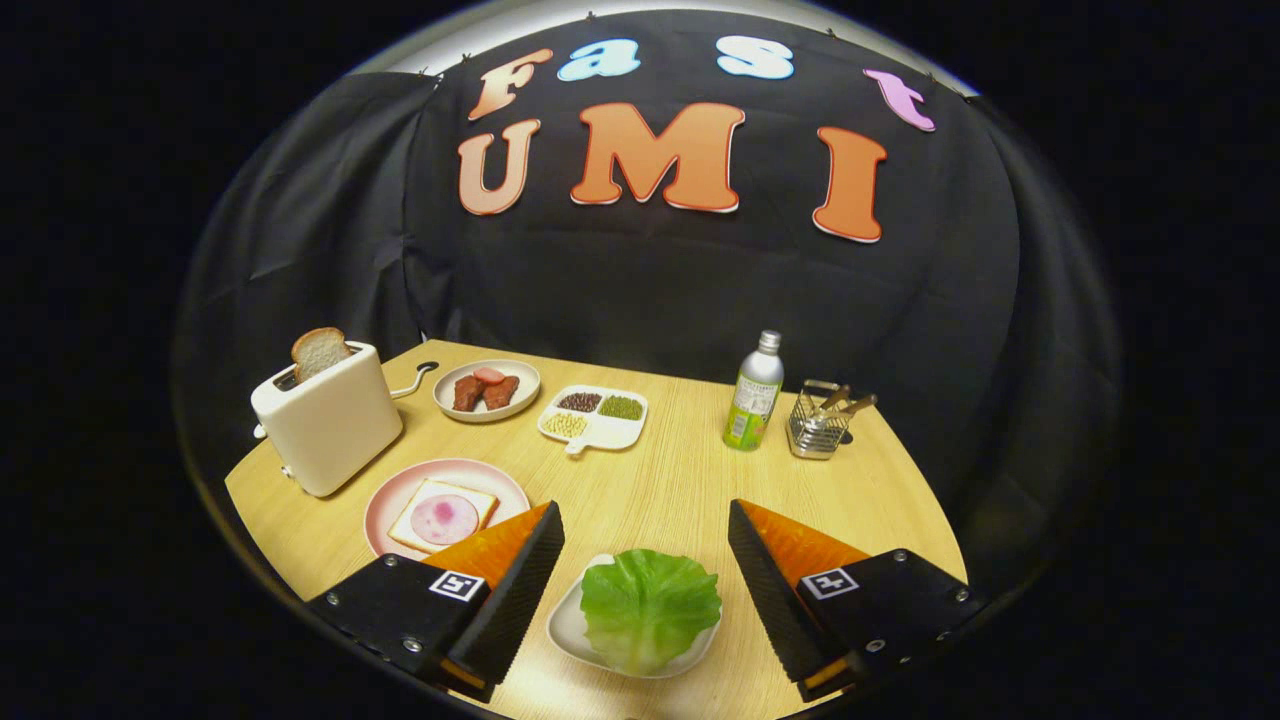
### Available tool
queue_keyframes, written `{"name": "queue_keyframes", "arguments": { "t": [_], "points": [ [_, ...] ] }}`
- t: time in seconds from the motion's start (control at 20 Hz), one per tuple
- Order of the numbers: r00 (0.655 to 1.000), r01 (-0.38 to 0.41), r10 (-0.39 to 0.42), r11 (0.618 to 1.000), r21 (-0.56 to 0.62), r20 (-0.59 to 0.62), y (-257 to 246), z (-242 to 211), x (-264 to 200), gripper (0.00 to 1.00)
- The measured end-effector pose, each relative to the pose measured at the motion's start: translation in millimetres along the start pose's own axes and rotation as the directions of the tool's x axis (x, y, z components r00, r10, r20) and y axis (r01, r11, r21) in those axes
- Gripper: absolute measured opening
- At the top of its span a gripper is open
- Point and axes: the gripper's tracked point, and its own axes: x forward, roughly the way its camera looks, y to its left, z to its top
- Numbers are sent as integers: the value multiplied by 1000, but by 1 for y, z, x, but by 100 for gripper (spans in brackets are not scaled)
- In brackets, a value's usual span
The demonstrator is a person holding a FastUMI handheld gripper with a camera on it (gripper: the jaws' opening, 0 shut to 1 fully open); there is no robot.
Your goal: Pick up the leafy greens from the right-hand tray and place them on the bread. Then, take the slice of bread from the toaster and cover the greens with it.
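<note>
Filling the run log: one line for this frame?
phase: pre-grasp | gripper: open, fingers either side of leafy greens on small tray | bread: uncovered on pink plate | toaster: slice in

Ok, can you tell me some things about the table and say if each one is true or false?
1. The gripper has its fingers open, with the leafy greens between them. True.
2. The greens are already on the bread. False: they lie on a small white tray.
3. A slice of bread sticks up out of the toaster. True.
4. The bottle has fallen over. False: it stands upright beside the wire basket.
5. The bread on the pink plate is bare. False: a round pink slice lies on it.
</note>
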Motion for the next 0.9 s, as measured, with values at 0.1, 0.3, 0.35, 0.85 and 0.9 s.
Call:
{"name": "queue_keyframes", "arguments": {
  "t": [0.1, 0.3, 0.35, 0.85, 0.9],
  "points": [
    [998, -12, 14, 1000, 26, -67, -2, -10, 6, 99],
    [989, -27, 30, 999, 18, -147, -3, -23, 12, 99],
    [987, -31, 31, 999, 8, -157, -2, -24, 14, 99],
    [940, -77, 74, 997, 6, -332, 8, -62, 30, 99],
    [932, -86, 84, 996, 9, -352, 10, -68, 31, 98]
  ]
}}
